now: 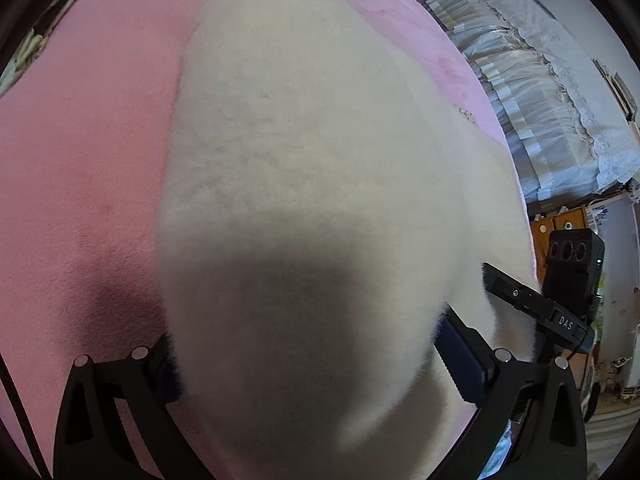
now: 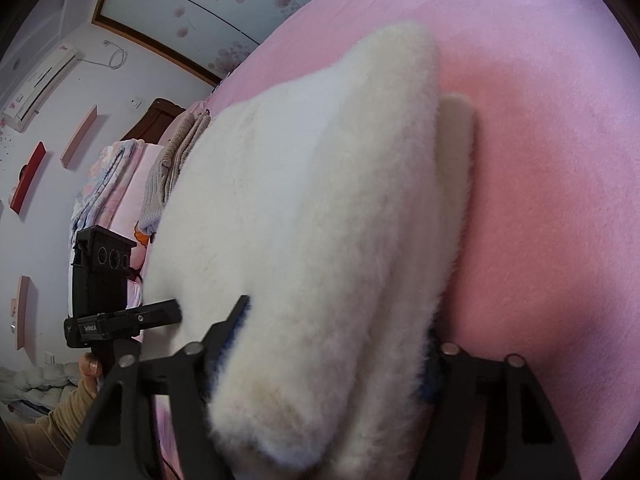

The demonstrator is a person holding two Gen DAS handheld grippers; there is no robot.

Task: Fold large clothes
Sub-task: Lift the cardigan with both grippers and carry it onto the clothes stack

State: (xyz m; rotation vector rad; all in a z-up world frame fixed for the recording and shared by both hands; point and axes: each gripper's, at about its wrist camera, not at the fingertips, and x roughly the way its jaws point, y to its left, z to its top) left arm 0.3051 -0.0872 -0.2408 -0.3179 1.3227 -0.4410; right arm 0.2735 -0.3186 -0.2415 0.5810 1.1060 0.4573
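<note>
A pink blanket covers the bed, near frilled white curtains and a wall air conditioner.

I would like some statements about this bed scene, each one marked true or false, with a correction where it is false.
1. The white fluffy garment lies on a pink bedcover. True.
2. The garment is dark blue. False: it is cream white.
3. The near edge of the garment sits between the fingers of the left hand-held gripper. True.
4. The right hand-held gripper is far away from the garment. False: the garment's edge also sits between its fingers.
5. A pile of folded knitwear lies on the bed beyond the garment in the right wrist view. True.
6. The wall in the right wrist view is bare. False: an air conditioner hangs there.
</note>
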